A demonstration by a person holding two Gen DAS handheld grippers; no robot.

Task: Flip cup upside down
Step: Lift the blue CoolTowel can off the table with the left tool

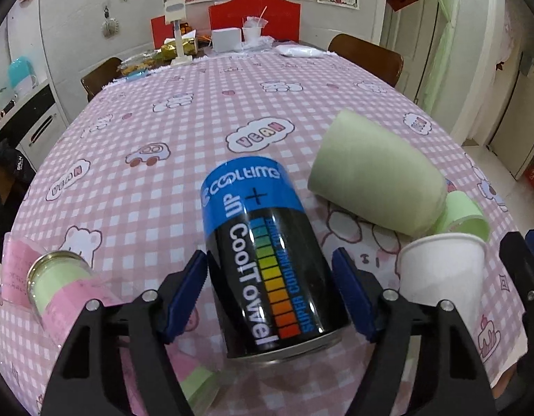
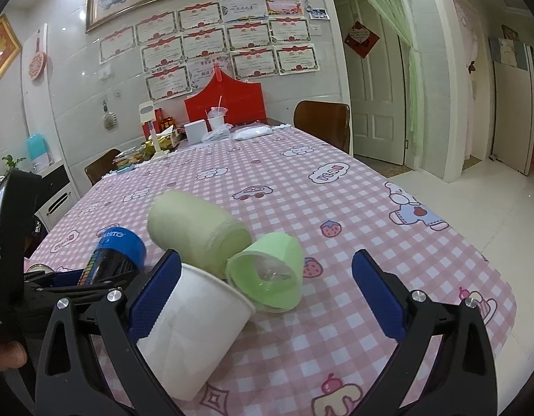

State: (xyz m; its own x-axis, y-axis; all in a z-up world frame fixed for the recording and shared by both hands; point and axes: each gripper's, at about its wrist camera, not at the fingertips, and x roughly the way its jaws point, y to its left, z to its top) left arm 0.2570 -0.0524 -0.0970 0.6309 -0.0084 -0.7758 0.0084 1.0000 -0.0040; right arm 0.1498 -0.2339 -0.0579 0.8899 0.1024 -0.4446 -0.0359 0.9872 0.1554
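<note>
While R tool (image 2: 267, 291) open, L-only jar (image 1: 55, 280)

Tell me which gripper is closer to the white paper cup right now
Right. The right gripper is open, its left finger against the white paper cup. The left gripper is open around the black and blue can, with the cup off to its right.

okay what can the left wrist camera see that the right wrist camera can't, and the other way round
Only the left wrist view shows the glass jar with pale green contents, at the left edge.

Only the right wrist view shows the small green cup's open mouth and the open doorway.

Both show the black and blue canister between the open left gripper's fingers, the white paper cup, the pale green cup on its side, and the checked tablecloth.
</note>
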